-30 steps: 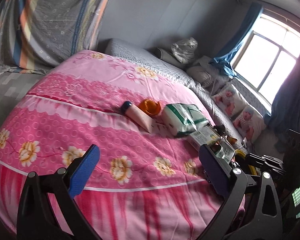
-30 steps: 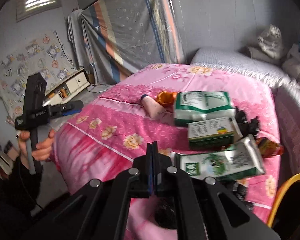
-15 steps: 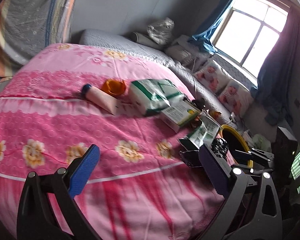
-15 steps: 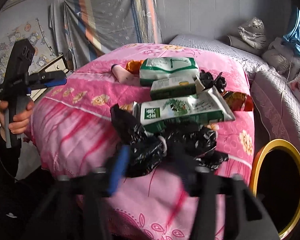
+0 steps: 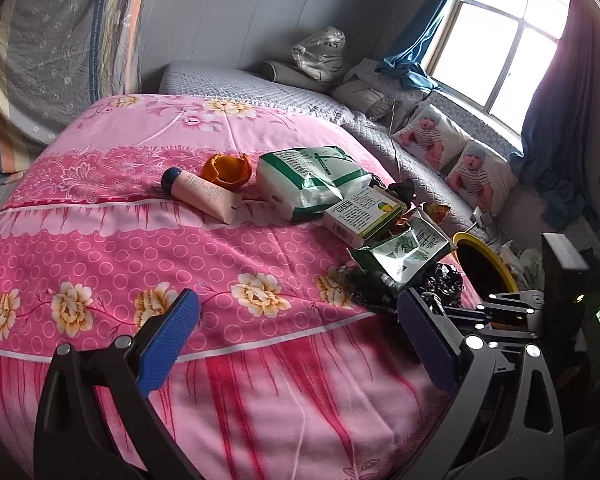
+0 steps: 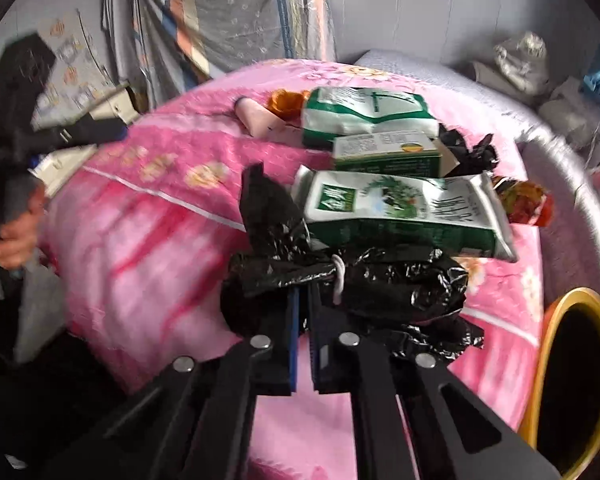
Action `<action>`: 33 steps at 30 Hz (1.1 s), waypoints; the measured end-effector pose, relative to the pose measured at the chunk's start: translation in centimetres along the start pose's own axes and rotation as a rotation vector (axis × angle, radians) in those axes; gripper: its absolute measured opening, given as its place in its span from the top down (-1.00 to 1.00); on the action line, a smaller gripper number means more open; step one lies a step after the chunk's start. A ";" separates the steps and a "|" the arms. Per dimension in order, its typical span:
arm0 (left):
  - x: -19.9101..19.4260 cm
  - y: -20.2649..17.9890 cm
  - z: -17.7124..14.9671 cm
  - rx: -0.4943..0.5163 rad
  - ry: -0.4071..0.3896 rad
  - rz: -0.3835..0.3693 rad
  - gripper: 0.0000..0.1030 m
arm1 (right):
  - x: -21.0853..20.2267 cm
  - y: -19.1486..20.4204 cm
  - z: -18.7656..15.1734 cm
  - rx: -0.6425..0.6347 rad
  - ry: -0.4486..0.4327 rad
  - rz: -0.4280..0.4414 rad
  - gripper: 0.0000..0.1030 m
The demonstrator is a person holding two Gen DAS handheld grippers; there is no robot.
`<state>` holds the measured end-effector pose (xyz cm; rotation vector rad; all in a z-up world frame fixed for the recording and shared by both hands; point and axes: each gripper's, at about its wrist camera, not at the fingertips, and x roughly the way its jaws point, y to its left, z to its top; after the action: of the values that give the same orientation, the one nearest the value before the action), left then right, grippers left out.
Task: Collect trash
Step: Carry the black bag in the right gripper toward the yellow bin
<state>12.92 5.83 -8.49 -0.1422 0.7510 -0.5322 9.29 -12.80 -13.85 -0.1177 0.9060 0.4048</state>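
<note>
Half a second ago spread and blurred — now right gripper (image 6: 303, 300) clamped on black bag (image 6: 380, 284) at bed (image 5: 180, 248) edge; left gripper (image 5: 296, 336) wide, empty.

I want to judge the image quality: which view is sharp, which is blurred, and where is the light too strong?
Left wrist view: sharp, but the window is overexposed, and the fisheye bends the bed. Right wrist view: motion blur on the left side and the bedding; the black plastic bag at the right gripper stays fairly sharp.
</note>
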 end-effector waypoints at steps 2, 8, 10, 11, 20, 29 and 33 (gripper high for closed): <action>0.1 0.0 0.1 -0.002 0.003 0.000 -0.84 | -0.8 0.1 0.1 0.014 -0.020 0.053 0.98; 0.7 -0.6 0.1 0.000 0.020 -0.021 -0.84 | -5.4 -0.6 0.6 0.059 -0.138 0.118 0.98; 0.8 -1.1 0.0 0.021 0.022 -0.021 -0.84 | -7.6 -1.4 0.7 0.078 -0.195 0.107 0.98; 0.8 -1.3 0.0 0.030 0.023 -0.021 -0.84 | -8.8 -2.0 0.7 0.094 -0.226 0.095 0.98; 1.5 -4.3 -0.4 0.148 0.046 -0.045 -0.84 | -18.5 -9.4 -1.4 0.320 -0.498 -0.098 0.97; 3.0 -8.5 0.5 0.265 0.032 -0.073 -0.84 | -20.1 -12.9 -4.9 0.434 -0.536 -0.159 0.97; 4.5 -11.9 2.1 0.368 0.006 -0.104 -0.83 | -19.7 -14.6 -6.2 0.471 -0.532 -0.146 0.97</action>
<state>12.25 -6.81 -6.10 0.1633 0.6421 -0.7613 -0.39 -33.58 -3.23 0.3425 0.4431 0.0675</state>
